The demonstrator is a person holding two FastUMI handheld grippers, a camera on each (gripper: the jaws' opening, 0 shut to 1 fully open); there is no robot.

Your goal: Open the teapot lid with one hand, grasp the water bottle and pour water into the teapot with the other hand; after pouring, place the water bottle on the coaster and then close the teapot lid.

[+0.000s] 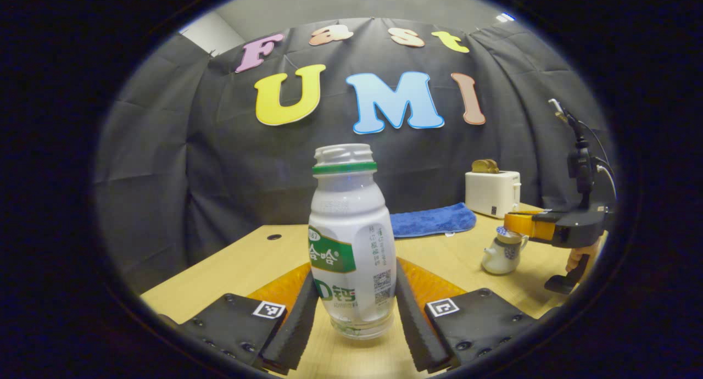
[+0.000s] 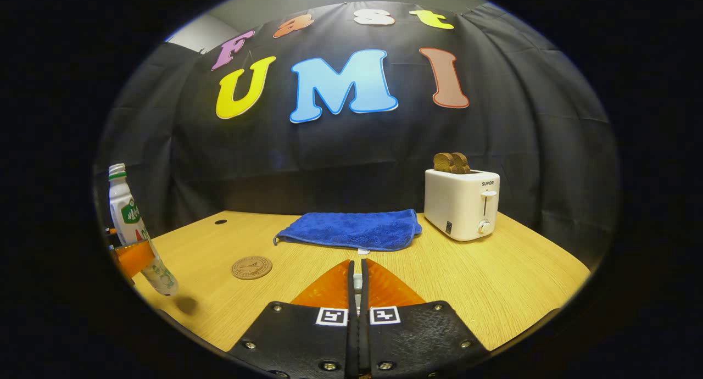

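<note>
Bottle up, lid still on

Left gripper view: left tool (image 1: 354,307) clamped on water bottle (image 1: 351,241), cap off, lifted clear of the bench (image 1: 247,263); teapot (image 1: 502,252) far right, lid on, under the right tool. Right gripper view: right tool (image 2: 357,291) closed tight, pinching something pale, cannot tell what; coaster (image 2: 251,267) left, bare, beside blue cloth (image 2: 351,230); toaster (image 2: 461,203) right.

Black cloth wall (image 2: 351,148), wooden table (image 2: 494,280)
</note>
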